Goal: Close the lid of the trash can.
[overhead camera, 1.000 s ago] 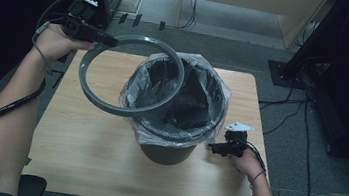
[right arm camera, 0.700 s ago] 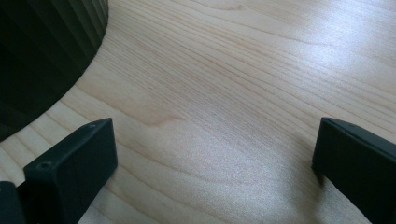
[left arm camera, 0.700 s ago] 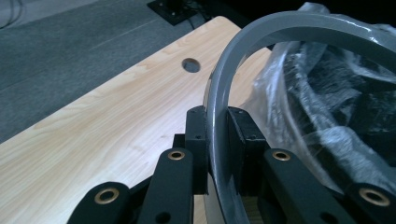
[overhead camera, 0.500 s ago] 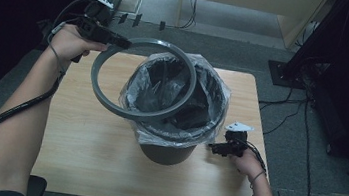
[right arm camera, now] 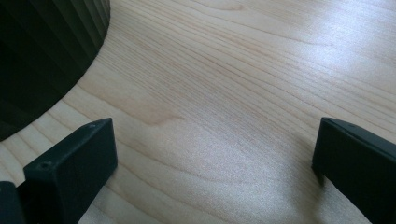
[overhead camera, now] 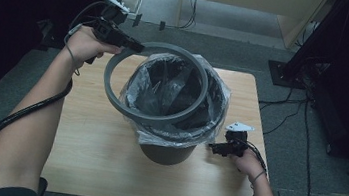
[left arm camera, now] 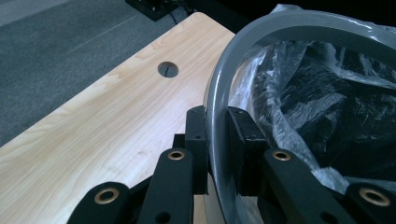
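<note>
High view: one bin (overhead camera: pixel 166 150) | one ring (overhead camera: pixel 152 118), left fingers (overhead camera: pixel 138 48) clamping it | right fingers (overhead camera: pixel 212 148) wide, empty | one table (overhead camera: pixel 90 153)

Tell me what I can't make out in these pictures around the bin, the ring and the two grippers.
- Inside of the bin: high view, dark and covered by the crumpled plastic liner.
- Far arc of the grey ring: left gripper view, cut off by the top edge.
- Left gripper pads: the clamped ring hides the contact faces.
- Right gripper: its jaws stand apart over the table, the bodies cut off by the bottom edge.
</note>
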A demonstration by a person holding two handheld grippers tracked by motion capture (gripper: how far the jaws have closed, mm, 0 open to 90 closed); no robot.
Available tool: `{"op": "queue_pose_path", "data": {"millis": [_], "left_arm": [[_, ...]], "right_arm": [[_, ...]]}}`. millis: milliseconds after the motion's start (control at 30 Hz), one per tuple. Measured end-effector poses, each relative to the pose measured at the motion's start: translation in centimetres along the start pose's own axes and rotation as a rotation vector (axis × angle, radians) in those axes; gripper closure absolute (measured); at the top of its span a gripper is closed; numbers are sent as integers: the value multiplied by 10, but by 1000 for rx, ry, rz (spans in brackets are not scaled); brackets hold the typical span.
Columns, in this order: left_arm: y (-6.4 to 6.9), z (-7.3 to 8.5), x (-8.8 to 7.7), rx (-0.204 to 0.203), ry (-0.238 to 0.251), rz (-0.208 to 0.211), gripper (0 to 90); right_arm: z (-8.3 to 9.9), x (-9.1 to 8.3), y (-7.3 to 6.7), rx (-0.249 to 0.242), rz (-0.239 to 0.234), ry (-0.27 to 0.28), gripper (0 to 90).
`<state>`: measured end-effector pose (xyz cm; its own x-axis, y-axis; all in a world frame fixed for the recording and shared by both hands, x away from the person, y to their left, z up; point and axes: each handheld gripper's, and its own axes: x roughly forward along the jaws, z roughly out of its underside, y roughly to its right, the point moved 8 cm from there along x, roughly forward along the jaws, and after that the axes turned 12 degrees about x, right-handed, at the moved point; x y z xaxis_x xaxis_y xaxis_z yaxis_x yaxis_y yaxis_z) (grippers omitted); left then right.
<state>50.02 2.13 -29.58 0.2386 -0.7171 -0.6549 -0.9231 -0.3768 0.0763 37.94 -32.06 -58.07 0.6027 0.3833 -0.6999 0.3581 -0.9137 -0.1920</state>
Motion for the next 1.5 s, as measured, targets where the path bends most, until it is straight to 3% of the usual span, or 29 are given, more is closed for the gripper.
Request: {"op": "queue_pose_path", "data": {"millis": [633, 967, 1500], "left_arm": [[25, -21, 28, 88, -4, 66, 790], [28, -28, 40, 95, 14, 75, 789], [29, -32, 45, 109, 33, 56, 773]], "right_arm": [[0, 0, 1, -8, 5, 1, 0], [0, 0, 1, -12, 8, -1, 0], [0, 1, 0, -13, 10, -2, 0]]}}
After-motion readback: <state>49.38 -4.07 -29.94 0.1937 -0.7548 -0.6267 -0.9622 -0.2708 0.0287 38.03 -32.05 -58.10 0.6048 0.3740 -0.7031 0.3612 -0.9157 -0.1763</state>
